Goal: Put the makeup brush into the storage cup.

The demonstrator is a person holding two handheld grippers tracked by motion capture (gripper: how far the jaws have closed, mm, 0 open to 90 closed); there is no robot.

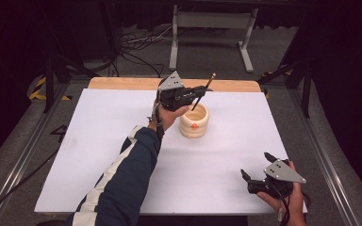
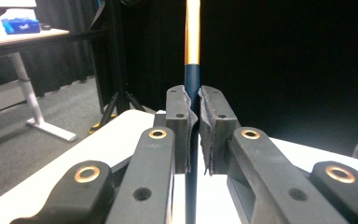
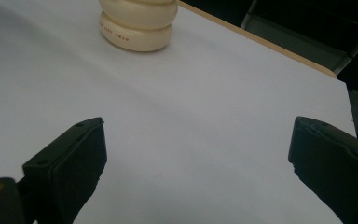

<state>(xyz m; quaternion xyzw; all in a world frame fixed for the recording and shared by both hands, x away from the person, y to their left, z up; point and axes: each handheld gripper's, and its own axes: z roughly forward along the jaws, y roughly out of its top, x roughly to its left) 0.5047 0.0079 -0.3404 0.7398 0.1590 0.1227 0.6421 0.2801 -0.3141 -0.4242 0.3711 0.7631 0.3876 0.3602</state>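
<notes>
A cream ribbed cup stands near the middle of the white table. Above its far rim my left gripper is shut on a dark pencil that tilts up to the right, its lower tip over the cup's mouth. In the left gripper view the pencil runs upright between the closed pads, navy below and orange above. My right gripper rests open near the table's front right corner, nothing between its jaws. In the right gripper view the cup sits far ahead, beyond the gripper.
A wooden strip edges the table's far side. Beyond it are a white desk frame, cables on the grey floor and black stands at both sides. A sleeved forearm crosses the table's front left.
</notes>
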